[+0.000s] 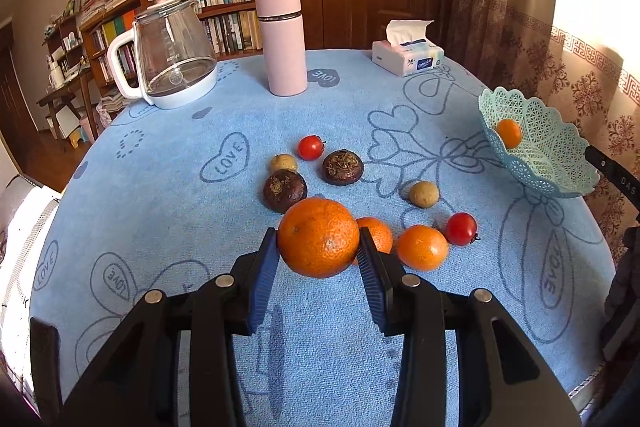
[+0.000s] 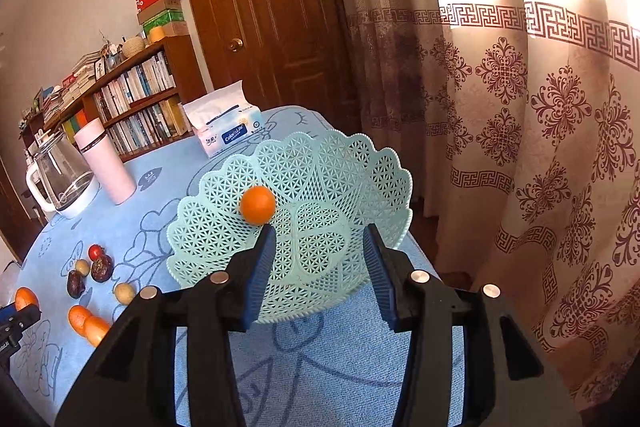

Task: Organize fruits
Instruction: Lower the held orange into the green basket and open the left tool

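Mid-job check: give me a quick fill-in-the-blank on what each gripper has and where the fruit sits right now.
1. The left gripper is shut on an ____.
2. The lattice basket holds ____ piece of fruit, a small orange.
3. The right gripper is open, with ____ between its pads.
4. The two red tomatoes lie on the ____ tablecloth.

Missing words: orange; one; nothing; blue
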Demonstrator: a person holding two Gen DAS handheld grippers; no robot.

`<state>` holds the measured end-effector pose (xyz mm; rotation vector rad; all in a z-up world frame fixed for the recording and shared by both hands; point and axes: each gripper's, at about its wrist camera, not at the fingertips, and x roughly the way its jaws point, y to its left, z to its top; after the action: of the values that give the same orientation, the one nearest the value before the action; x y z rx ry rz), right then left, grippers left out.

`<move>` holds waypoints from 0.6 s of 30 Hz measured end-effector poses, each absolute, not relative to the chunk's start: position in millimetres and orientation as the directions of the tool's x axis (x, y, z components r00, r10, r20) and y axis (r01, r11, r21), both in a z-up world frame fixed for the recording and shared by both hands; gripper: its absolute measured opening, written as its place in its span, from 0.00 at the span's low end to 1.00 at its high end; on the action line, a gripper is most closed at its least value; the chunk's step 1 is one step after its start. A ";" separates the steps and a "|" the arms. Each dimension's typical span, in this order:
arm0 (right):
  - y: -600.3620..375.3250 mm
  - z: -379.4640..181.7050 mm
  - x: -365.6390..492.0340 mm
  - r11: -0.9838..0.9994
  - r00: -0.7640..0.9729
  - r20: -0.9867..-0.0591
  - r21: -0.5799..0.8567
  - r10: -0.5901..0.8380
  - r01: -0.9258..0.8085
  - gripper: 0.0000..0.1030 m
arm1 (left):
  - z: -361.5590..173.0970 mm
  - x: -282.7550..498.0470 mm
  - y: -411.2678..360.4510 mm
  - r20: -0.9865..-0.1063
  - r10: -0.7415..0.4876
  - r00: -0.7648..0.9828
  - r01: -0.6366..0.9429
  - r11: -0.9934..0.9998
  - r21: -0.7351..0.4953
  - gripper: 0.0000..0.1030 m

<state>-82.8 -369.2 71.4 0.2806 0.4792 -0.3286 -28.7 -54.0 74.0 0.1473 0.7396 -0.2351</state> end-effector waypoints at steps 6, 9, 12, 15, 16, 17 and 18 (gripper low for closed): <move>-376.5 74.5 -93.1 0.885 0.846 -0.441 0.202 -0.299 0.418 0.50 | 81.8 -26.6 -84.4 -0.670 -0.198 0.715 0.325 0.943 0.068 0.39; -381.6 69.5 -93.6 0.874 0.839 -0.454 0.220 -0.301 0.433 0.50 | 86.0 -24.4 -103.3 -0.665 -0.227 0.711 0.363 0.929 0.071 0.39; -385.5 66.4 -95.6 0.862 0.833 -0.462 0.239 -0.303 0.446 0.53 | 89.6 -21.6 -124.5 -0.663 -0.262 0.702 0.407 0.911 0.071 0.39; -386.8 64.1 -99.7 0.848 0.830 -0.458 0.253 -0.318 0.465 0.58 | 91.8 -19.0 -147.6 -0.660 -0.297 0.690 0.449 0.891 0.069 0.39; -387.0 63.7 -100.9 0.845 0.829 -0.457 0.256 -0.322 0.470 0.58 | 91.9 -17.9 -155.6 -0.661 -0.307 0.685 0.462 0.884 0.068 0.39; -387.5 63.2 -101.5 0.842 0.828 -0.456 0.258 -0.326 0.474 0.58 | 92.1 -17.1 -163.9 -0.662 -0.319 0.678 0.477 0.876 0.067 0.39; -388.4 62.7 -102.1 0.840 0.827 -0.456 0.261 -0.327 0.476 0.58 | 92.1 -16.4 -172.1 -0.663 -0.331 0.672 0.492 0.868 0.066 0.39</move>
<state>-102.1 -388.4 62.7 0.3782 0.4107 -0.4375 -16.4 -172.1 92.1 0.2484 0.6931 -0.4688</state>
